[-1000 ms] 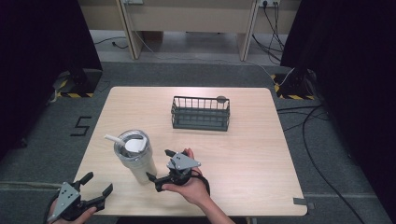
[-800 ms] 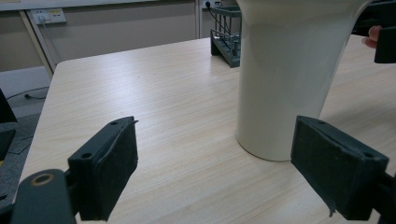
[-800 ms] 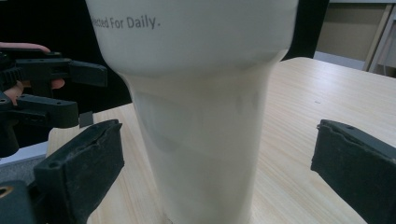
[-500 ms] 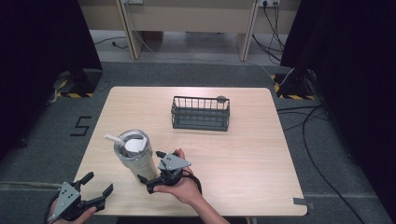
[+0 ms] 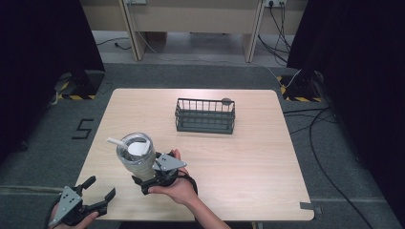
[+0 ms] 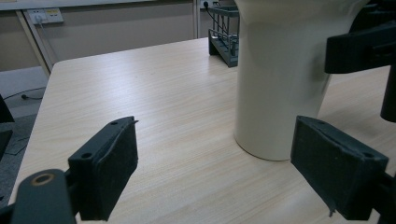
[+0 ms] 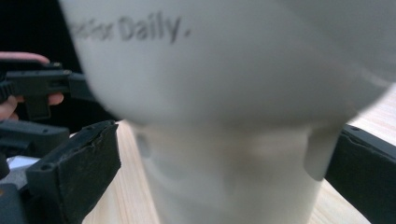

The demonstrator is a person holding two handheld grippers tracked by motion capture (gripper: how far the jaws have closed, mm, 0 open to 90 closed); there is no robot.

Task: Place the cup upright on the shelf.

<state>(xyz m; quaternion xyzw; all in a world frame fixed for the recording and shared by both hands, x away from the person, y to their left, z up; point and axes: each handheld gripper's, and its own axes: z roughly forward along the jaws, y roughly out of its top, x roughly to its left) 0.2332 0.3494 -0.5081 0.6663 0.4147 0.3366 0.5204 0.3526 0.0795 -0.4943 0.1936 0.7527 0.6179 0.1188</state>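
High view, tumbler [image 5: 137, 155] upright, straw [image 5: 114, 142] pointing left, right hand-held gripper [image 5: 149, 172] released, just opening around it.

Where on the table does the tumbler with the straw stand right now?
In the high view, the tumbler stands upright near the table's front-left corner, between the open jaws of the right claw, well in front of the wire basket.

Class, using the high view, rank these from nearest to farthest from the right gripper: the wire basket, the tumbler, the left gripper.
1. Tumbler: between the open jaws of the right gripper.
2. Left gripper: at the table's near left corner.
3. Wire basket: far side, mid-table.
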